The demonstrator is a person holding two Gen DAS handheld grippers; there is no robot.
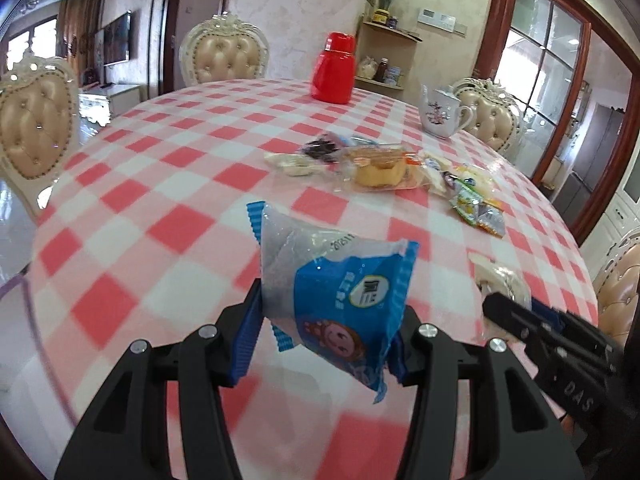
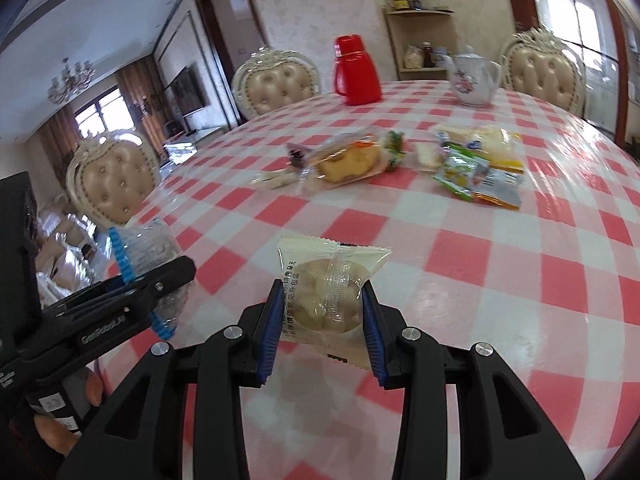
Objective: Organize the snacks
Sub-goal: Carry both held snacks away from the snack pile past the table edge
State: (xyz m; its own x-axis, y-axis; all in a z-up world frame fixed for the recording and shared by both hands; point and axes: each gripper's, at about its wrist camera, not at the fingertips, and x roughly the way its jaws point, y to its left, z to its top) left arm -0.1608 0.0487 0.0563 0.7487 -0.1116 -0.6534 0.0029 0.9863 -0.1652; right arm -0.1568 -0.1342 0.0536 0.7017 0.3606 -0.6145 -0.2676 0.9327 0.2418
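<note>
The left hand-held gripper (image 1: 324,320) squeezes a blue and clear snack bag (image 1: 336,300) between its blue pads and holds it up above the bench (image 1: 160,184). The bag shows a smiling cartoon face and a printed date near the top, too blurry to read in full. The right hand-held gripper (image 2: 320,320) pinches a clear pastry packet (image 2: 330,292) with a round pale cake inside. A line of small Chinese print runs down the packet's side, but it is too small to read.

The word "DAS" is on the side of the right hand-held gripper in the left view. "GenRobot" and some more letters are on the side of the left hand-held gripper in the right view.

The bench has a pink and white checked cloth (image 1: 132,196). A pile of snacks lies in the middle of it, in front of the red jug (image 1: 334,68). In the pile, a clear wrapper holds a round yellow cake (image 1: 376,172). Green and orange packets (image 2: 478,178) lie to the right of the cake. A white teapot (image 1: 442,112) with flowers painted on it stands to the right of the red jug.
</note>
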